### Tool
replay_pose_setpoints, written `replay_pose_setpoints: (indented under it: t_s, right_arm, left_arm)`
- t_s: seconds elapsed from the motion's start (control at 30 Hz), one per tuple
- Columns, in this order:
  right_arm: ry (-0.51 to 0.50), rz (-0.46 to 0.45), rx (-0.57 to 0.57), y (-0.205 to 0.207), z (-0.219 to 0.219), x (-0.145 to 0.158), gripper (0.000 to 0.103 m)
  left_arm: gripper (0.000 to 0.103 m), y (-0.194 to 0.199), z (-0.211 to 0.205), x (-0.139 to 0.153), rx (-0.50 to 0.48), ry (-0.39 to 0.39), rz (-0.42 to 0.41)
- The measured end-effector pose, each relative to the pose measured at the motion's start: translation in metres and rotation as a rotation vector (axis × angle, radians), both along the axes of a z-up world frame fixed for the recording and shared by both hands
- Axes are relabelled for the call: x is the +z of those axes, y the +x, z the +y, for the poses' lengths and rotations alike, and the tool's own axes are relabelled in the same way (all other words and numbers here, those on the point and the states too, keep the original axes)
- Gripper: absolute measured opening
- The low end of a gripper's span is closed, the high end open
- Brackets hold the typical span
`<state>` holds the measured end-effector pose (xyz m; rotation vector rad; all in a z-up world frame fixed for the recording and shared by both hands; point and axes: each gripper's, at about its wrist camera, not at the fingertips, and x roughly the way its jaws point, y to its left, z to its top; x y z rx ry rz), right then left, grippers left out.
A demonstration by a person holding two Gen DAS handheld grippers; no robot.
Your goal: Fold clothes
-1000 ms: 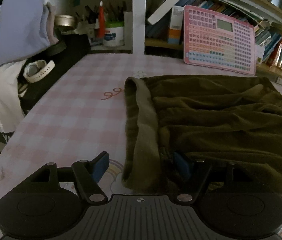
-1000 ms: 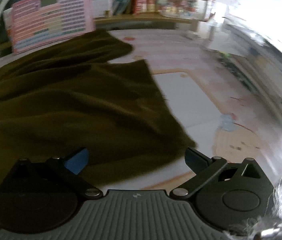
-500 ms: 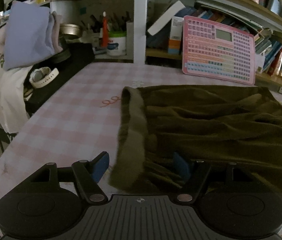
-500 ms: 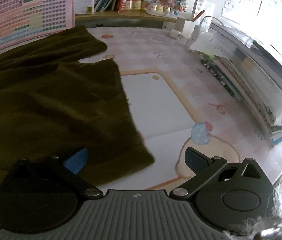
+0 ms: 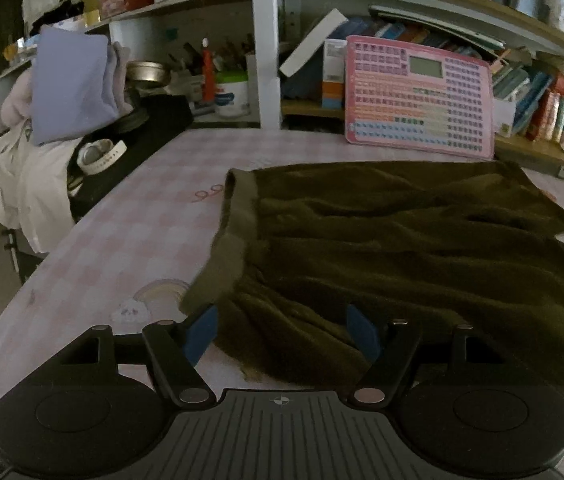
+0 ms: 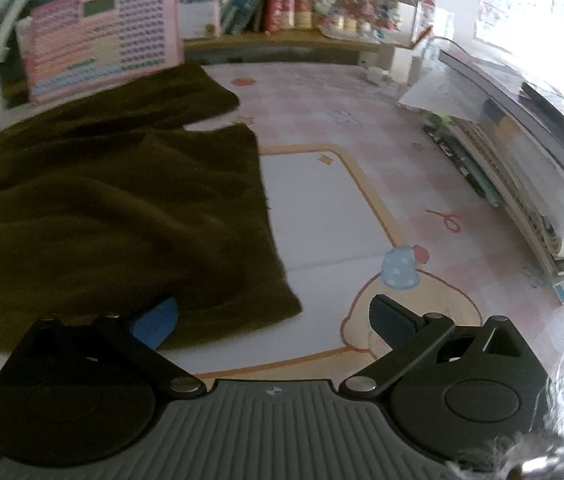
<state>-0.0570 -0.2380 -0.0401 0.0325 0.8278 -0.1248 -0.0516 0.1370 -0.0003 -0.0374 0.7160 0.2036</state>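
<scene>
A dark olive-green garment [image 5: 422, 248] lies spread and wrinkled on the pink checked table [image 5: 133, 216]. Its ribbed waistband [image 5: 237, 216] runs along its left edge. My left gripper [image 5: 282, 332] is open, its fingers straddling the garment's near left corner, not closed on it. In the right wrist view the same garment [image 6: 101, 208] covers the left half. My right gripper [image 6: 269, 320] is open over the garment's near right corner, left finger above cloth, right finger above bare table.
A pink keyboard-like toy board [image 5: 418, 96] leans on the shelf behind the table. Piled clothes [image 5: 65, 92] and a black bag sit at the left edge. Stacked books [image 6: 530, 168] line the table's right side. A cartoon-printed mat [image 6: 322, 216] covers the table.
Both grippers have pulled back and risen a little. The garment's near left corner and waistband shifted toward the left gripper. The right view now shows more bare table beside the garment.
</scene>
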Motion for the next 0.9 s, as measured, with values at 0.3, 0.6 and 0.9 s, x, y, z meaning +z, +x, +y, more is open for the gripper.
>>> replay_pose_setpoints:
  t_s: [0.3,0.6,0.9]
  right_arm:
    - [0.060,-0.026,0.133,-0.040,0.007,0.011,0.103]
    - [0.065,-0.010,0.221,-0.077,0.011,0.007,0.103]
    - [0.057,-0.033,0.203,-0.081,0.022,0.015,0.103]
  left_arm:
    - [0.073,-0.042,-0.050,-0.001,-0.041,0.016,0.034]
    - [0.074,-0.081,-0.086,-0.014,-0.091,0.033,0.083]
    - [0.074,-0.080,-0.069,-0.009,-0.115,0.025,0.055]
